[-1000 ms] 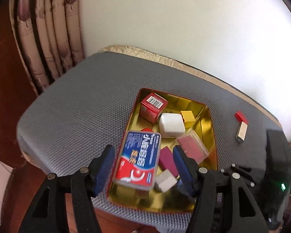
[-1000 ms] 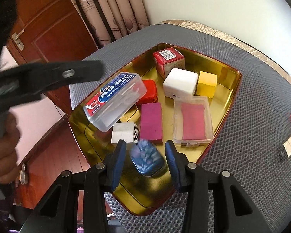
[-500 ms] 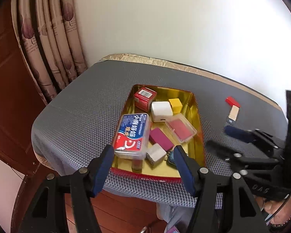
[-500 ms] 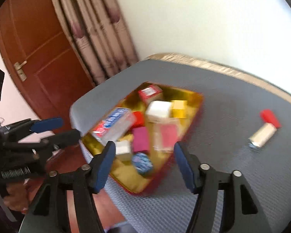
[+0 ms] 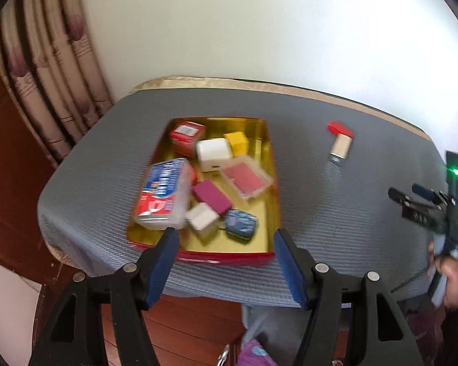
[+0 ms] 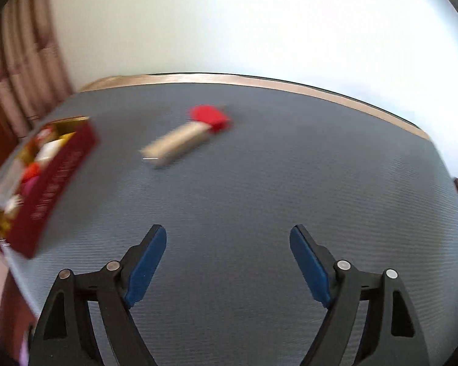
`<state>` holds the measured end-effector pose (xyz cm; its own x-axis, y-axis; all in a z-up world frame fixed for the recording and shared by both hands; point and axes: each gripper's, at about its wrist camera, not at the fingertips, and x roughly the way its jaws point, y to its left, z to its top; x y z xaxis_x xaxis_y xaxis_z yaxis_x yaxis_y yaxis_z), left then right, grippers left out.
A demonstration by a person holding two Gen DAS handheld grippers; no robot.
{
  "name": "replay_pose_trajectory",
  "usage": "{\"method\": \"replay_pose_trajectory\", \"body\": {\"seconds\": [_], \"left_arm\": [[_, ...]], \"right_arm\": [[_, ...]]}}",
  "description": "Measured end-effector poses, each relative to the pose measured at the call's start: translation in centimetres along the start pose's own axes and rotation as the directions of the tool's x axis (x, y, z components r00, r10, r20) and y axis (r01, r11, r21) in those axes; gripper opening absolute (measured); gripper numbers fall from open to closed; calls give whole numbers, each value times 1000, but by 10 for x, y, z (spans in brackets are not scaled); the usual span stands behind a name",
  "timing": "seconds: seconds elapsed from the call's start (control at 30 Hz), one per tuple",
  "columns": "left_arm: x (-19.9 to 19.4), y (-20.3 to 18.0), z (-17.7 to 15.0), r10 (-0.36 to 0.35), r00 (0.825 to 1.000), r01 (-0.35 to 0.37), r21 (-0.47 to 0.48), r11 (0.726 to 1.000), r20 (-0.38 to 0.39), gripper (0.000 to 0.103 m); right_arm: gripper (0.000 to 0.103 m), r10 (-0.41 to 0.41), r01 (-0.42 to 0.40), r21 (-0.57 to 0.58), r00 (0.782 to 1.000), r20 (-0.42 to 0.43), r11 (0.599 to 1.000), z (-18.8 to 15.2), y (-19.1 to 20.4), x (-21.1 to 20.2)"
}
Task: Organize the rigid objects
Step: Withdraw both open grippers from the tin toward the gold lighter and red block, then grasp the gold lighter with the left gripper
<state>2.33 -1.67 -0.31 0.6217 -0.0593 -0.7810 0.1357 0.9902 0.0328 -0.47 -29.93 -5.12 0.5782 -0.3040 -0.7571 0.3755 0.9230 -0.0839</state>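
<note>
White wall, patterned curtain (image 5: 45, 70) on the left, and a desk (image 5: 336, 213) covered in a grey ribbed mat. A gold tray with red sides (image 5: 271, 164) sits toward the desk's left, already packed: toothpick box (image 5: 163, 195), white cube (image 5: 212, 152), yellow block (image 5: 236, 141), red carton (image 5: 186, 132), clear case (image 5: 247, 180), magenta block (image 5: 212, 196), small blue tin (image 5: 241, 224). The red-capped beige piece (image 6: 183, 137) lies alone on the mat, well apart from the tray. Left tool (image 5: 226, 250) hangs over the tray's near edge, jaws spreading, nothing between them. Right tool (image 6: 227, 256) is also opening, only bare mat in its gap.
</note>
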Motion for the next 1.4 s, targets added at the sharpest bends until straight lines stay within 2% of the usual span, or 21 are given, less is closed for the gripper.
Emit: {"method": "replay_pose_trajectory", "body": {"seconds": [0.03,0.13,0.2,0.27,0.37,0.43,0.53,0.6,0.67,0.8,1.03,1.4], "left_arm": [[2,-5,1,-18,1000,18,8,1000,-10,71],[6,-23,5,-75,997,76,36,996,-20,71],[10,-38,9,-114,993,115,54,992,-20,72],[17,-57,15,-132,990,135,86,987,-42,72],[27,-88,24,-120,993,121,191,974,-16,72],[40,-112,34,-131,991,132,264,955,-19,72],[64,-140,56,-168,985,172,302,938,-37,72],[83,-154,72,-166,985,169,321,932,-39,72],[105,-168,88,-185,980,199,344,918,-74,72],[148,-191,115,-130,984,169,393,904,-123,72],[198,-207,136,-102,977,176,437,882,-186,72],[261,-205,150,-128,941,252,396,883,-312,72]], "right_arm": [[85,-50,50,8,999,0,999,0,-13,3],[88,-152,152,7,988,0,988,0,-40,10],[88,-207,207,12,978,-13,978,-1,-56,18],[88,-219,220,32,975,-25,975,-4,-70,23],[88,-188,192,90,981,-50,977,-7,-88,28],[99,-170,173,127,985,-38,977,-7,-95,26],[99,-124,130,158,991,-47,979,-8,-104,27],[99,-98,105,178,994,-50,978,-8,-108,30],[100,-60,66,205,998,-37,977,-9,-116,28],[100,-19,21,234,1000,-12,972,-12,-126,24],[101,36,-37,233,999,6,972,-17,-125,15],[101,81,-84,251,996,25,964,-16,-148,10]]}}
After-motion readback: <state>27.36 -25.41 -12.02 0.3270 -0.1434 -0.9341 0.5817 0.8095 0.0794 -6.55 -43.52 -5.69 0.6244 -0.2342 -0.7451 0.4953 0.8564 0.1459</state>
